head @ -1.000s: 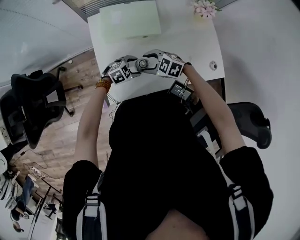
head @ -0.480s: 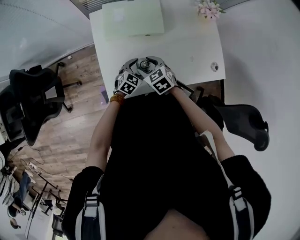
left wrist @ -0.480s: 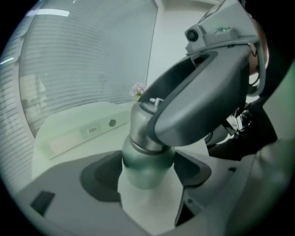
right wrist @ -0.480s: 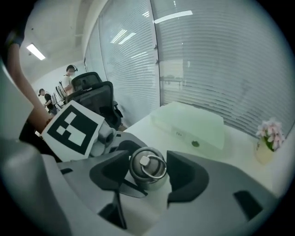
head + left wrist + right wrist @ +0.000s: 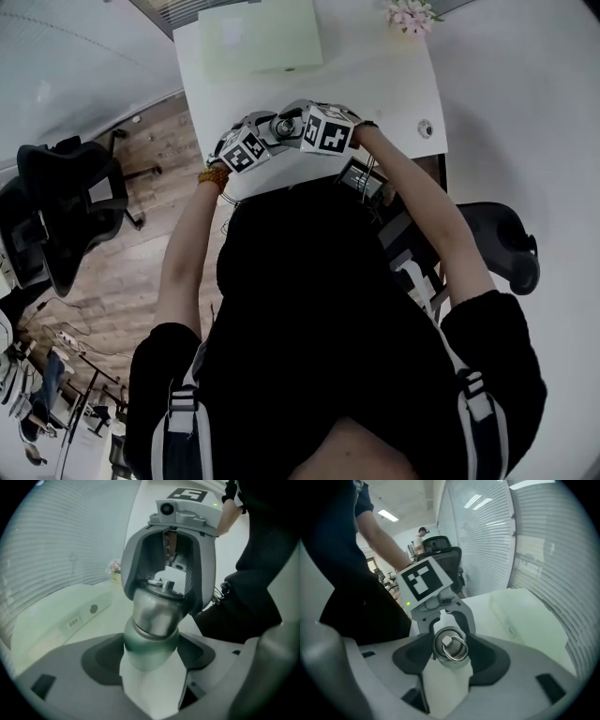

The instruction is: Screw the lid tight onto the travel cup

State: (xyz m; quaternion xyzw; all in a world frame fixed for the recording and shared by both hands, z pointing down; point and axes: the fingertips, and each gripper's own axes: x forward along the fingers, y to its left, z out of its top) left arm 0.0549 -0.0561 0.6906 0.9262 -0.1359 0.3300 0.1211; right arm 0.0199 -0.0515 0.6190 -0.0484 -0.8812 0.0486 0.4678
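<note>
The right gripper (image 5: 450,660) has just been closing its jaws on the lid (image 5: 449,646). In the head view it and the left gripper (image 5: 267,136), half a second ago huddled at the table (image 5: 394,84) edge, have shifted toward 11 o'clock, and the person's forearms have spread apart.

- black short-sleeved top (image 5: 309,309)
- black shoulder straps (image 5: 178,441), grey-white buckles (image 5: 185,401), one each side
- orange bead bracelet (image 5: 211,174) on left wrist
- dark band (image 5: 373,126) at right wrist

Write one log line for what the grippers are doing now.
left gripper: grips travel cup | right gripper: jaws just closing onto lid
</note>
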